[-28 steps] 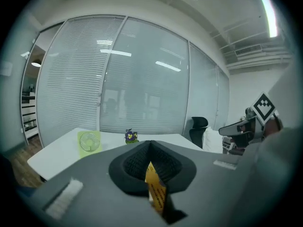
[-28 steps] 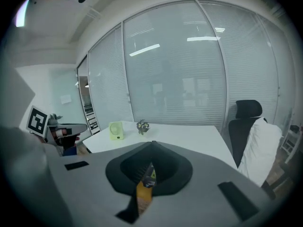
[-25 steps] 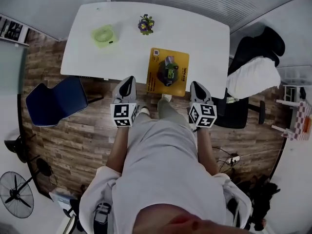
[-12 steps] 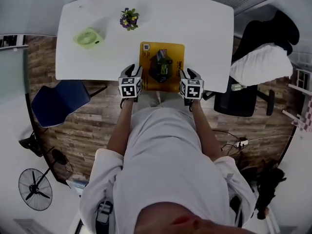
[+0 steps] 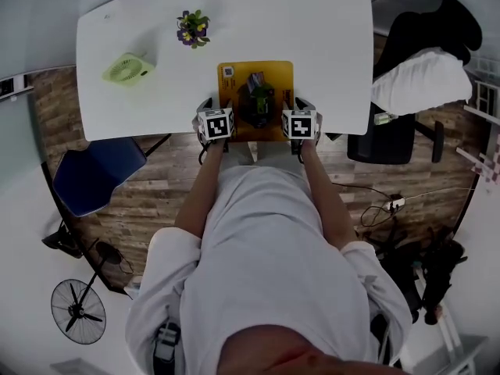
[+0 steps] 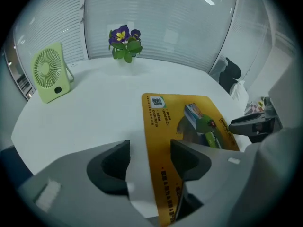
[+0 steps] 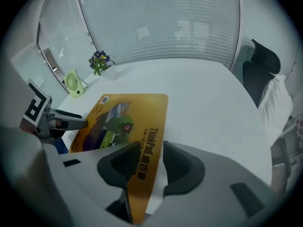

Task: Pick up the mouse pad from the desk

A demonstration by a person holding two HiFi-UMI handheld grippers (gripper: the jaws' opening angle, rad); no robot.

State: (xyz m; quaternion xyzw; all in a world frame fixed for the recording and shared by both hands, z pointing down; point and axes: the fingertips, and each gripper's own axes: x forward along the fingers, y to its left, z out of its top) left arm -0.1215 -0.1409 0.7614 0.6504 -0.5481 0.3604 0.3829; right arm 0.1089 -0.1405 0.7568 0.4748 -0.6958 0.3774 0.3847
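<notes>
The yellow mouse pad (image 5: 255,80) with a printed picture lies flat on the white desk (image 5: 328,45), near its front edge. My left gripper (image 5: 207,106) is at the pad's near left corner and points steeply down. Its jaws are opening, and the pad's left edge (image 6: 154,141) runs between them untouched. My right gripper (image 5: 303,106) is at the near right corner, its jaws also opening astride the pad's right edge (image 7: 154,126). Neither pair of pads presses on the mouse pad. Each gripper shows in the other's view beside the pad.
A small green fan (image 5: 127,68) and a pot of purple flowers (image 5: 191,28) stand at the desk's far left. A blue chair (image 5: 98,174) is below the left end. A black chair with a white cushion (image 5: 422,84) is at the right. A floor fan (image 5: 78,311) stands behind.
Both grippers came down and forward from in front of the desk to the pad's near corners. Their jaws went from shut to open.
</notes>
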